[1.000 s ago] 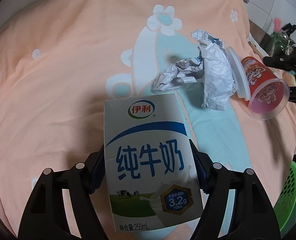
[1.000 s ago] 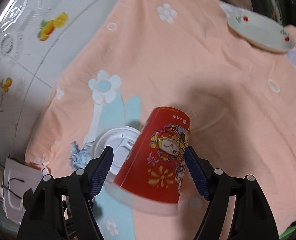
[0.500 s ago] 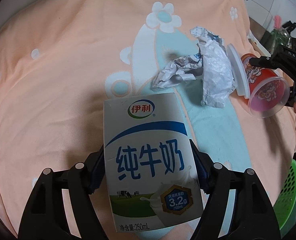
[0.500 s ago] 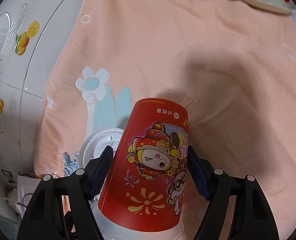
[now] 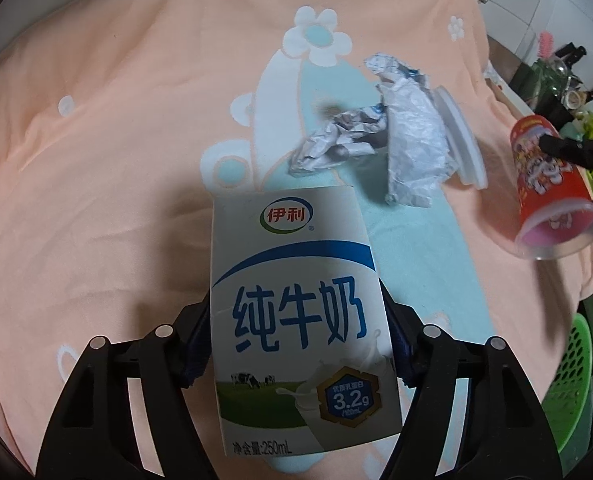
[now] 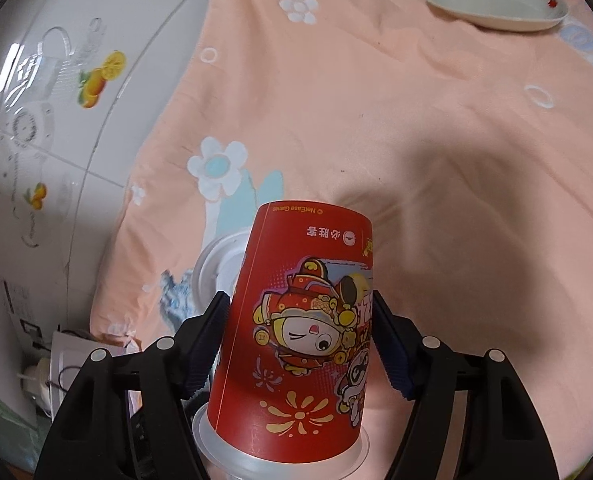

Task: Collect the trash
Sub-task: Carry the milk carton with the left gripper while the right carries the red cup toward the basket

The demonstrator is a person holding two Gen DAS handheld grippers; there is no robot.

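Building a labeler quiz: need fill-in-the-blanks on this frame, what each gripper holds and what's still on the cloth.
1. The left gripper has its fingers on a ____ carton.
2. The red cartoon-printed cup sits between the fingers of the ____ gripper.
3. The white plastic lid lies beside the crumpled ____ on the cloth.
4. The green-and-red-trimmed plate rests on the ____ flowered cloth.

Missing words: milk; right; paper; peach

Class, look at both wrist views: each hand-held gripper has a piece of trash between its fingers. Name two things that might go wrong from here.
1. The right hand-held gripper is closing on the thin red cup; squeezing may crush it or make it slip out.
2. The left hand-held gripper grips only the milk carton's lower half, so it may tip. The crumpled paper and lid still lie on the cloth and could be missed.
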